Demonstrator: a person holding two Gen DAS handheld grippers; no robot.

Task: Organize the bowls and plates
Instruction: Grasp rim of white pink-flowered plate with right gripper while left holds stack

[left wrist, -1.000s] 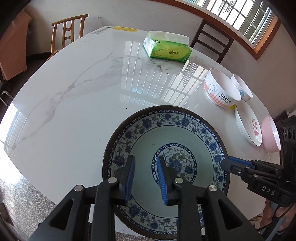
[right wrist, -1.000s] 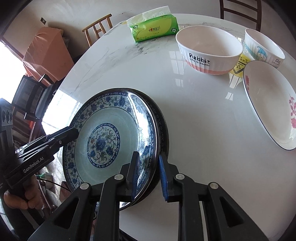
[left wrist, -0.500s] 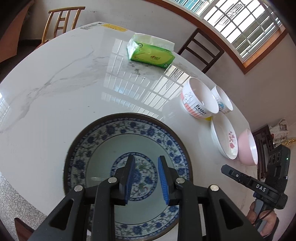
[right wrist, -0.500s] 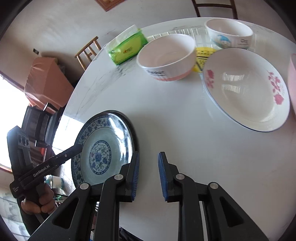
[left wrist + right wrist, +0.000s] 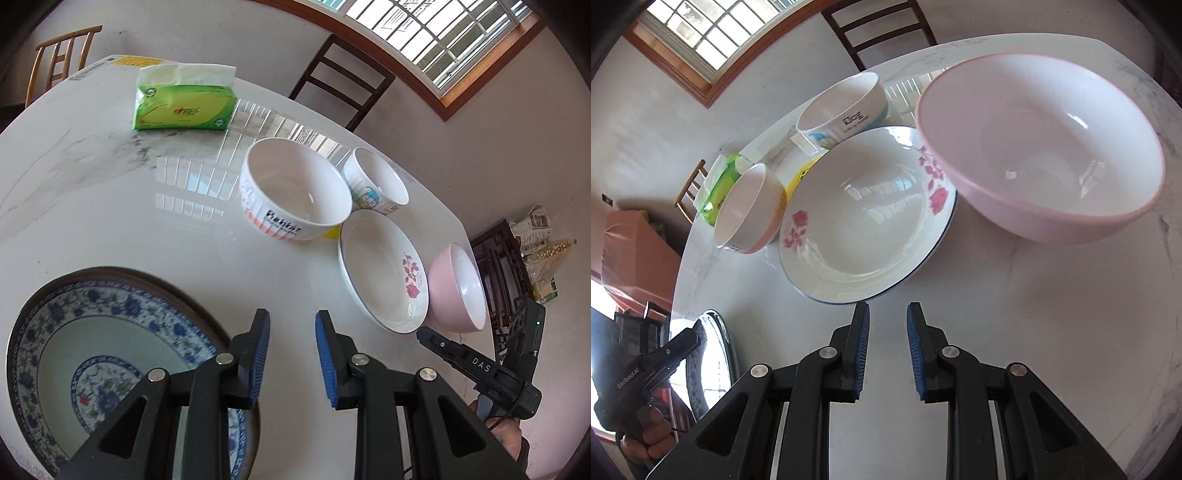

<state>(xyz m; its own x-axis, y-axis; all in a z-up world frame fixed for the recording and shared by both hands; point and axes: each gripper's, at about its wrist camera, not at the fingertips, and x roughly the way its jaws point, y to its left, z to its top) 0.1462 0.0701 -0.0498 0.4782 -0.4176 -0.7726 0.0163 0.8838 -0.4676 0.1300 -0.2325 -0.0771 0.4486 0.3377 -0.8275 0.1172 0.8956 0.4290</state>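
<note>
step: floral plate (image 5: 864, 225) is approached | right gripper (image 5: 887, 347) narrowly parted, empty; left gripper (image 5: 291, 360) likewise | near rim is best pinched squarely, pink bowl (image 5: 1045, 147) avoided

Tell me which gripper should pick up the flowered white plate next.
Probably the right gripper: its empty jaws stand open, pointing at the near rim of the flowered plate. The left gripper hangs farther off, beside the blue patterned plate.

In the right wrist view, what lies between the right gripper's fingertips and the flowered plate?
Only bare white tabletop. The right gripper hangs just short of the flowered plate, nothing between its parted fingers. The right wrist view shows this.
</note>
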